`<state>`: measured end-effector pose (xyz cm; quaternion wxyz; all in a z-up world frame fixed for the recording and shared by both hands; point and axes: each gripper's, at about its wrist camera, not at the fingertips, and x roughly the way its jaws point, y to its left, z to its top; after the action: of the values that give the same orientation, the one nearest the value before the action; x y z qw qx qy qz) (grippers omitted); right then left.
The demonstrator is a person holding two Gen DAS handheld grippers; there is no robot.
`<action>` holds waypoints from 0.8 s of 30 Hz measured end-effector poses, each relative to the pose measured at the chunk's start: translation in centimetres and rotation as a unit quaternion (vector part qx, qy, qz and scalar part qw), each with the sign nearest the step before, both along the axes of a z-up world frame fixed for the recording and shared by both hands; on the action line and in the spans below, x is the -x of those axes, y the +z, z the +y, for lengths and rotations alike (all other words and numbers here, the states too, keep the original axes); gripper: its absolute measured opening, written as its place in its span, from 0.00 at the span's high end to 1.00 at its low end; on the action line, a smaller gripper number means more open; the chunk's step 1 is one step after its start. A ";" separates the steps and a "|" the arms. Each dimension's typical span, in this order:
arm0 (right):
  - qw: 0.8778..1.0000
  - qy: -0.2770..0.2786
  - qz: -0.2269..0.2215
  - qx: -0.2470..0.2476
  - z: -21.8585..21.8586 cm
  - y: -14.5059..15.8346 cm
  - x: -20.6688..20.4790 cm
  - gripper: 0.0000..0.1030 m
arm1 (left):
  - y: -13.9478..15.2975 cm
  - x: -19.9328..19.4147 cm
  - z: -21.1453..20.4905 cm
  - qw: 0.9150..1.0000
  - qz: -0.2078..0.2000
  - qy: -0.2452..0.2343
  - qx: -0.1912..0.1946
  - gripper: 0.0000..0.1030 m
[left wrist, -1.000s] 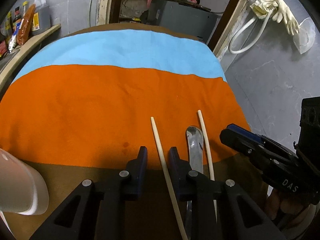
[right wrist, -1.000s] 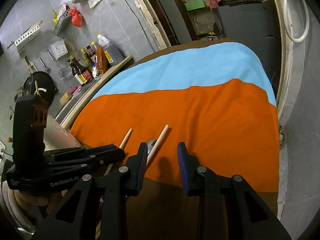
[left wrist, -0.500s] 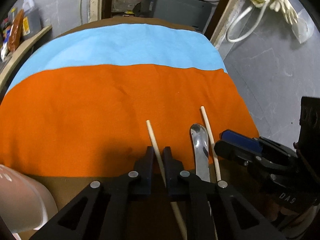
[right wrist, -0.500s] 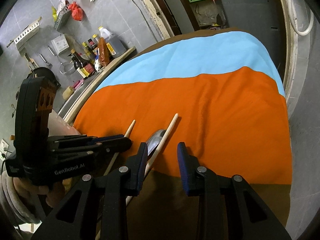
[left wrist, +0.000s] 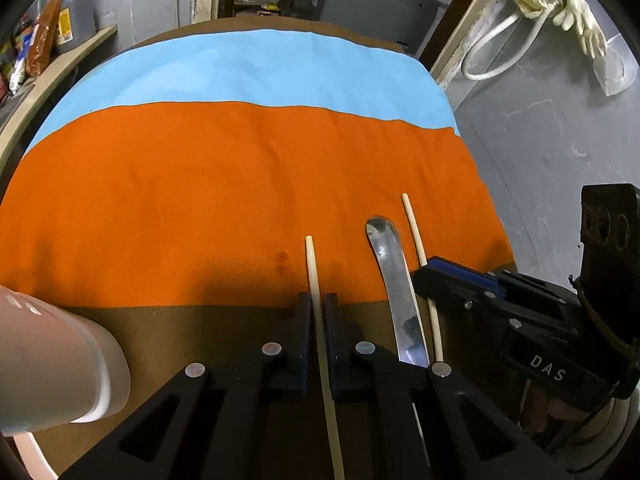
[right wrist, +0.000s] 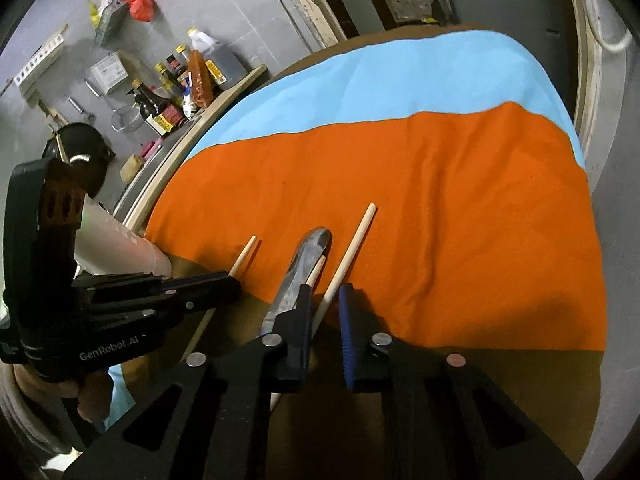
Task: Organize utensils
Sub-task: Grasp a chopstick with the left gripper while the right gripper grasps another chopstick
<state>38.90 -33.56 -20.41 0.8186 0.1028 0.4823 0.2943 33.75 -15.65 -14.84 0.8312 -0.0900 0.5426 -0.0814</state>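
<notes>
I have the left gripper (left wrist: 318,312) pinched tight on the left chopstick (left wrist: 310,260), which runs straight along the claw's axis. The spoon (left wrist: 390,264) is my landmark: this stick lies left of it, the second chopstick (right wrist: 354,240) just right. The right gripper (right wrist: 324,308) is closing round that one, pads not yet touching. Only the right wrist view shows this gap.

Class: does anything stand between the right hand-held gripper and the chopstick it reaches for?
Nothing visible does. The chopstick lies between the closing jaws of the right hand-held gripper; the metal utensil lies beside it, outside them.
</notes>
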 end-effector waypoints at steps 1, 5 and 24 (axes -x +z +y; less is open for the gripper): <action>1.000 -0.005 0.007 -0.006 -0.2 -0.1 0.0 0.91 | 0.0 -0.1 0.0 1.000 0.003 -0.001 0.000 0.93; 0.999 -0.021 0.023 -0.034 -0.7 -0.3 0.0 0.93 | 0.2 -0.1 -0.3 1.000 0.004 -0.009 -0.005 0.94; 0.981 -0.076 -0.155 -0.089 -1.3 9.2 6.9 0.96 | 8.4 6.8 2.7 0.983 -0.173 0.013 0.059 0.95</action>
<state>32.03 -34.82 -11.18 0.8914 0.1643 0.3120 0.2849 26.91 -12.91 -6.40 0.9069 -0.1305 0.3833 -0.1170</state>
